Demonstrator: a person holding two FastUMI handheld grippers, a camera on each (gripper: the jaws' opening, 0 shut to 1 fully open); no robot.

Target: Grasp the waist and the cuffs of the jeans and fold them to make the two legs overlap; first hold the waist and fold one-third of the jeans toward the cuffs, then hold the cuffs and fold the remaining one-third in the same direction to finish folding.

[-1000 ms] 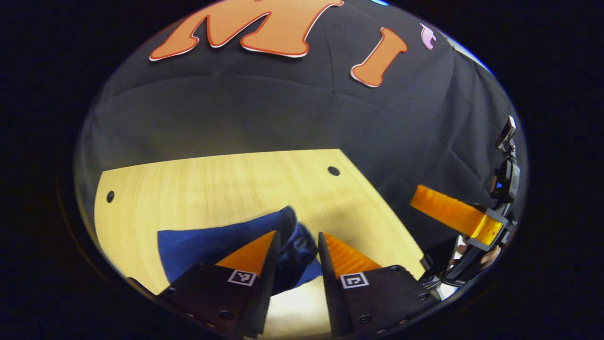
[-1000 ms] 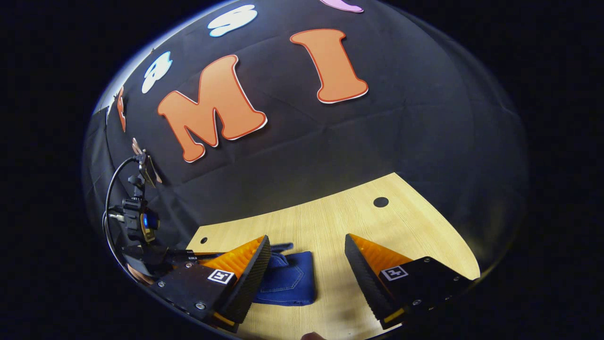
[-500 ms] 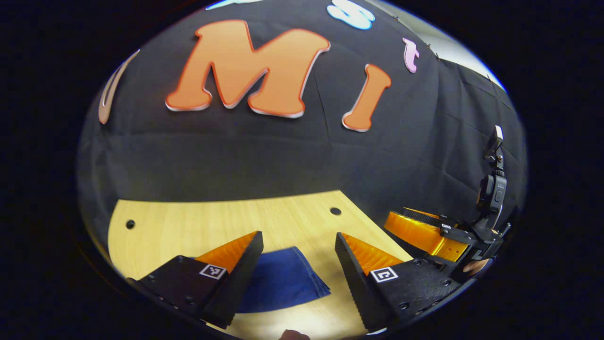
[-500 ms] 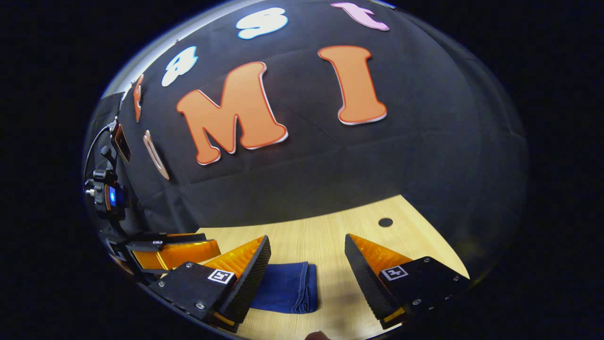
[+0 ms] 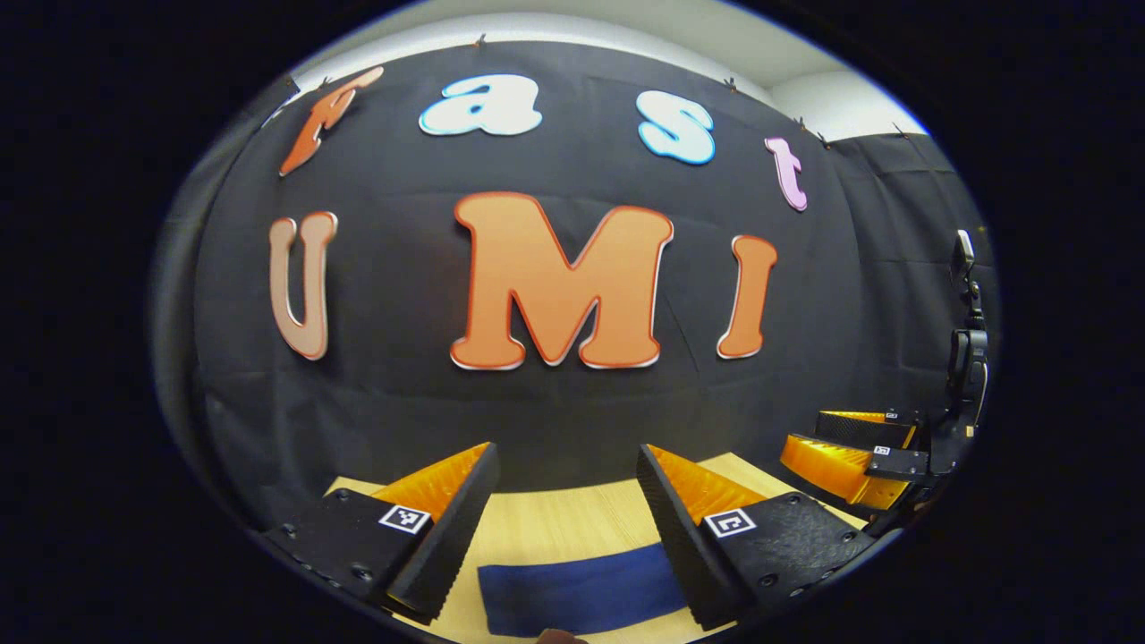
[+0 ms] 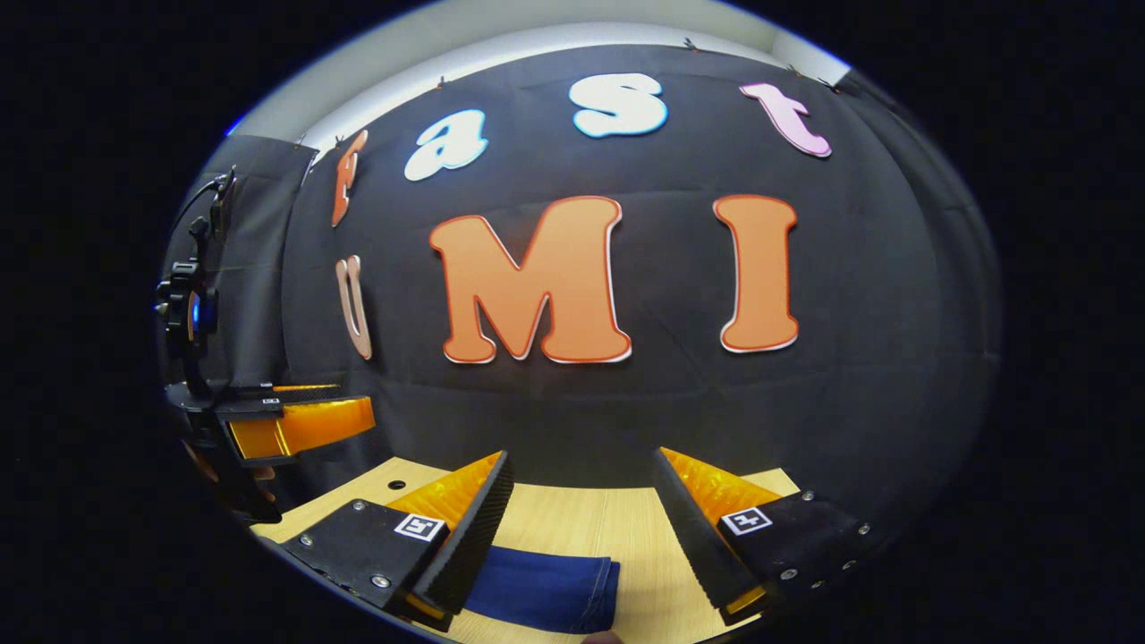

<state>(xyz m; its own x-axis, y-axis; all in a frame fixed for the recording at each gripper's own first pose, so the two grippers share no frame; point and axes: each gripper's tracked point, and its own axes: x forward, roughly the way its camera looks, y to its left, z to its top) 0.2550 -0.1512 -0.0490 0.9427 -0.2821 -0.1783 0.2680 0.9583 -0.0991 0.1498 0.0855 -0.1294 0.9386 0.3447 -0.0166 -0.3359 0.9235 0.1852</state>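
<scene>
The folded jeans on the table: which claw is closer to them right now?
Left, though only slightly. The jeans lie below and between the left claw's open fingers. In the right gripper view the jeans sit off to the left, under the right claw's left finger. Neither touches them.

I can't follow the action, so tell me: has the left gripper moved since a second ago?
Yes. The left gripper has let go of the jeans and lifted up and back: the wooden table has sunk low in its view.
</scene>
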